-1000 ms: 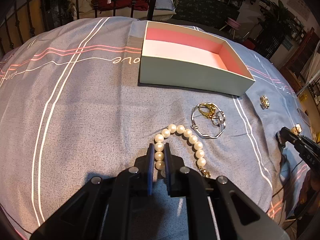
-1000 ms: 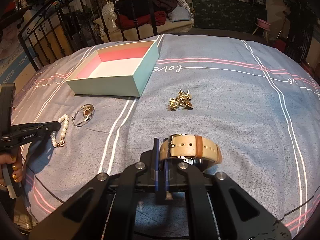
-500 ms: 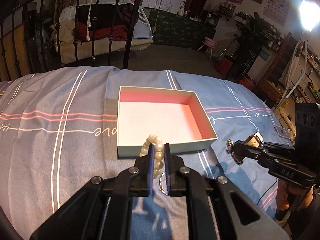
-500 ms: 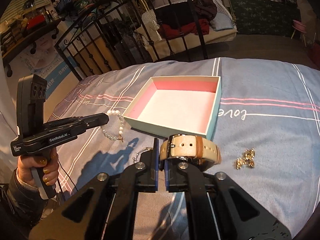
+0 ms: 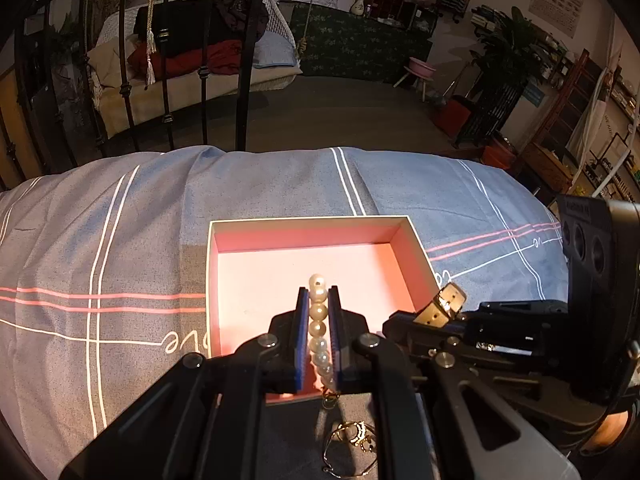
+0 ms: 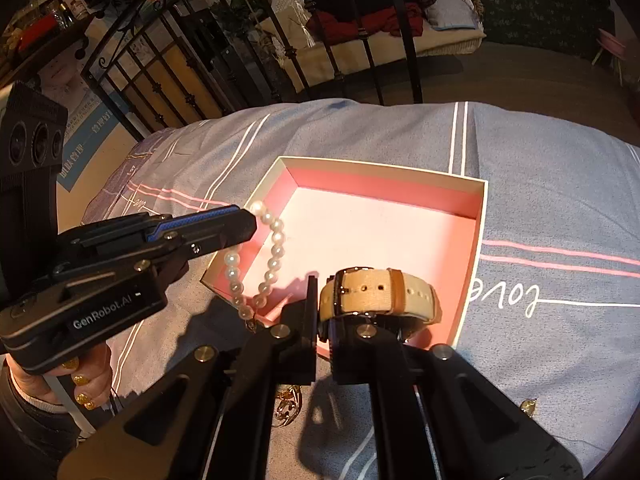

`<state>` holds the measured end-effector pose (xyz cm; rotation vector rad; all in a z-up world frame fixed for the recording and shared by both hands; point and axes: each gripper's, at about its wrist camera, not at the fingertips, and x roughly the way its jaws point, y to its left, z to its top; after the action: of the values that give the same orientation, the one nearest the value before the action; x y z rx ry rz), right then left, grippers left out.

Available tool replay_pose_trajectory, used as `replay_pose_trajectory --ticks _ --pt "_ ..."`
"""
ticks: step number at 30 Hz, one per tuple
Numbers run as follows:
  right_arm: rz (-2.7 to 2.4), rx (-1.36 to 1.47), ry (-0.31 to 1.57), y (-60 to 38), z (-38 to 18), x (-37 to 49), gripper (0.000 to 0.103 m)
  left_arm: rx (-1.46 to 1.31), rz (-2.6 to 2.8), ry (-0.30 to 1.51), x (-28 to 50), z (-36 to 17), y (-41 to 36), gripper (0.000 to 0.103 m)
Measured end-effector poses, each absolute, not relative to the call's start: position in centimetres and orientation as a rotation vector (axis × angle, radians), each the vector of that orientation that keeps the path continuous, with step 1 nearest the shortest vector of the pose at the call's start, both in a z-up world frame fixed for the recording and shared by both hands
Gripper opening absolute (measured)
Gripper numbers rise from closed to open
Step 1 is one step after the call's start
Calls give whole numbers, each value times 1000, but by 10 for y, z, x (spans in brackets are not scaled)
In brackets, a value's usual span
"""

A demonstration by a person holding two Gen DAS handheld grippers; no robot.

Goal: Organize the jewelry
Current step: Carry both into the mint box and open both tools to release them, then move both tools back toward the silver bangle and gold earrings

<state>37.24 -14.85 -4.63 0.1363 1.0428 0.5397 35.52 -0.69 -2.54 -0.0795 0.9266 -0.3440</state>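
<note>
From the left wrist, the left tool (image 5: 318, 328) is clamped on the pearl bracelet (image 5: 319, 312), limp and slippery, over the box (image 5: 224, 280). From the right wrist, the right tool (image 6: 323, 320) pinches the watch (image 6: 380, 292) by its stiff strap, above the box's near edge.

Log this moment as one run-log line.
left gripper: shut on pearl bracelet, over box | right gripper: shut on watch, over box | box: nothing inside yet
</note>
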Motion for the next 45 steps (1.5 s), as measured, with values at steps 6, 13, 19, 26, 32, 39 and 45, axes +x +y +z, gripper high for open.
replay_pose_trajectory --ticks 6,13,19,26,32,39,45 --pt "517 111 1096 -140 -60 386 5 -90 -327 975 368 -42 -7 9" --pt "526 42 1124 -128 -64 392 5 -85 -295 1003 372 -56 1 9" --pt "502 -26 1138 -124 -74 400 5 -62 -276 1034 375 -66 7 10" --pt "501 -62 1130 -121 -78 397 5 -63 -261 1023 370 -64 13 33" --pt "518 -77 1133 -117 -77 397 5 -52 -249 990 365 -54 13 46" --pt "542 -94 1121 -117 -73 395 6 -48 -217 938 352 -42 20 55" --pt "550 -123 1124 -113 -72 395 7 -78 -188 934 335 -45 36 64"
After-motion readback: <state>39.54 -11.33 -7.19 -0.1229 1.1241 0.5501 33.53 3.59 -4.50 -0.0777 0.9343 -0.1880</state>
